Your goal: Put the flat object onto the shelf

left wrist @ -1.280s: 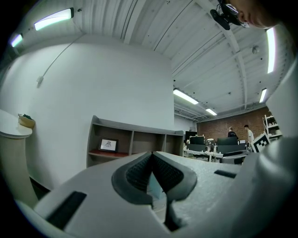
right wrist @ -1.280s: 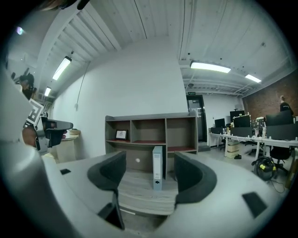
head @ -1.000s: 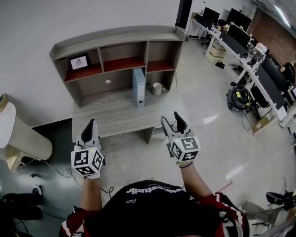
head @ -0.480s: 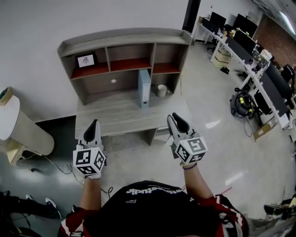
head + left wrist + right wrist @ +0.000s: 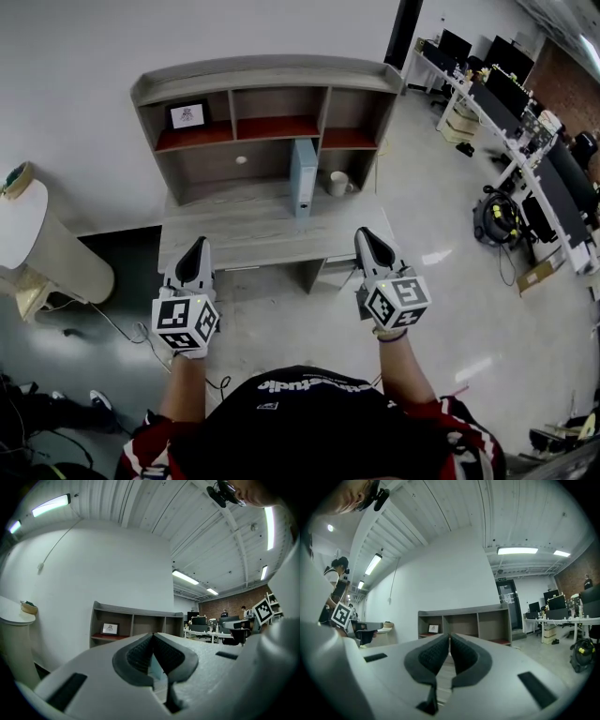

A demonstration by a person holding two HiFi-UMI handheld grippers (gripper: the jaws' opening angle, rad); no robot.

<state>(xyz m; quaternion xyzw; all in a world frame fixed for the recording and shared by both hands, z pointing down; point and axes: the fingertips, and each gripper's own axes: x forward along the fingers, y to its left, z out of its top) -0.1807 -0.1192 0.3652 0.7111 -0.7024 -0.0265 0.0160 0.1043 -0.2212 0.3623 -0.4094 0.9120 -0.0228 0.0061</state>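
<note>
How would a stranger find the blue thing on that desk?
Against the white wall stands a grey desk with a shelf unit on top. On the desktop, before the shelf's lower openings, a light blue binder stands upright. It is tall, thin and blue; the white mug beside it is small and round.

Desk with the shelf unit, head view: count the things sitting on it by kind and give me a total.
Blue binder: 1
White mug: 1
Framed picture: 1
Total: 3
</note>
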